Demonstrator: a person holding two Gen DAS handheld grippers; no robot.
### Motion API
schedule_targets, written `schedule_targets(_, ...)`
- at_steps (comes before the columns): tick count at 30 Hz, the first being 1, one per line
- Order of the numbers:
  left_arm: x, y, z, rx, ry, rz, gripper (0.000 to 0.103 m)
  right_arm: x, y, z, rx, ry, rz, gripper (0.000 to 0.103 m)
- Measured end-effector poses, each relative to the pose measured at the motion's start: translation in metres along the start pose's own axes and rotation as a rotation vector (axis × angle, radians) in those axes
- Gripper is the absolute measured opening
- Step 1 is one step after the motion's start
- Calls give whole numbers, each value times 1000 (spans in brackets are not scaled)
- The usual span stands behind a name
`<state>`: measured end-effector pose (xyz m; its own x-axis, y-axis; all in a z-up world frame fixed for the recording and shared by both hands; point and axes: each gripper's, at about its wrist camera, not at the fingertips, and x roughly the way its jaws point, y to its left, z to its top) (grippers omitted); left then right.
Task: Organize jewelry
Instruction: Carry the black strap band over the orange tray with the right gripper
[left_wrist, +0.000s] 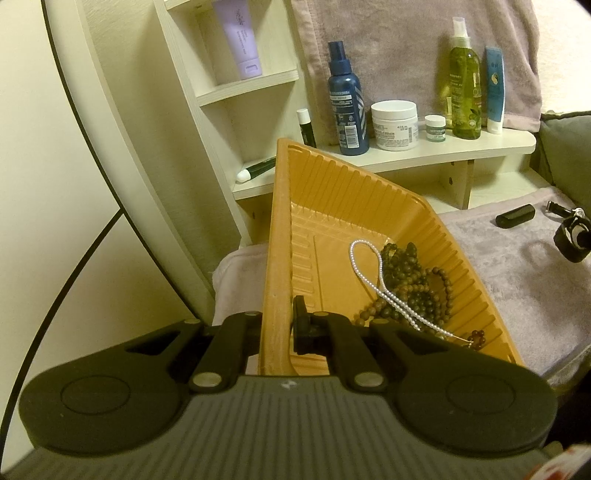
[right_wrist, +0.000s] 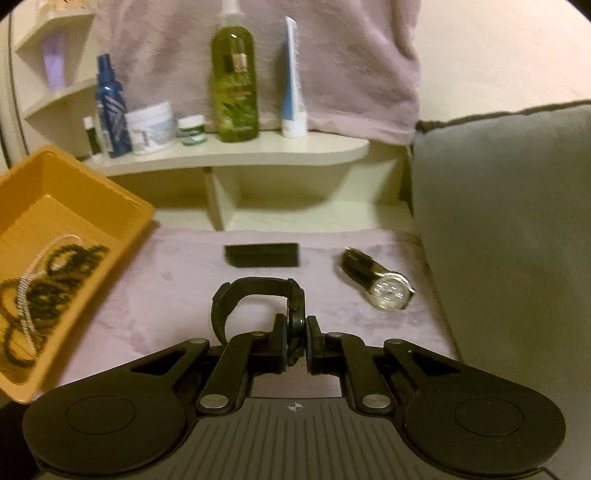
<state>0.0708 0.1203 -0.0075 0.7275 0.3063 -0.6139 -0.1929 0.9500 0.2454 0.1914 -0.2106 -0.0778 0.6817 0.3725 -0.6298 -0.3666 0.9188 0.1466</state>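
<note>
My left gripper (left_wrist: 277, 325) is shut on the near left wall of an orange tray (left_wrist: 317, 177) and holds it tilted. In the tray lie a white pearl necklace (left_wrist: 373, 280) and dark wooden bead strings (left_wrist: 406, 280). My right gripper (right_wrist: 295, 332) is shut on a black watch (right_wrist: 255, 291), its strap looping to the left above the lilac towel (right_wrist: 184, 273). A silver-faced watch (right_wrist: 388, 291) lies on the towel to the right. The tray also shows in the right wrist view (right_wrist: 122, 206) at the left.
A small black box (right_wrist: 262, 254) lies on the towel ahead. A cream shelf (right_wrist: 229, 155) behind holds bottles, jars and tubes. A grey cushion (right_wrist: 509, 229) stands at the right. A round mirror edge (left_wrist: 92, 129) is at the left.
</note>
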Motion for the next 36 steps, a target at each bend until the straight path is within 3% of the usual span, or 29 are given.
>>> schedule_targets(24,-1,1,0,-4,-1,-4,5,-14,54,21,-40,-33,151,9)
schedule_targets(36,0,1,0,-7,0,-7,5,-12,111,31,-106,-13,316,9)
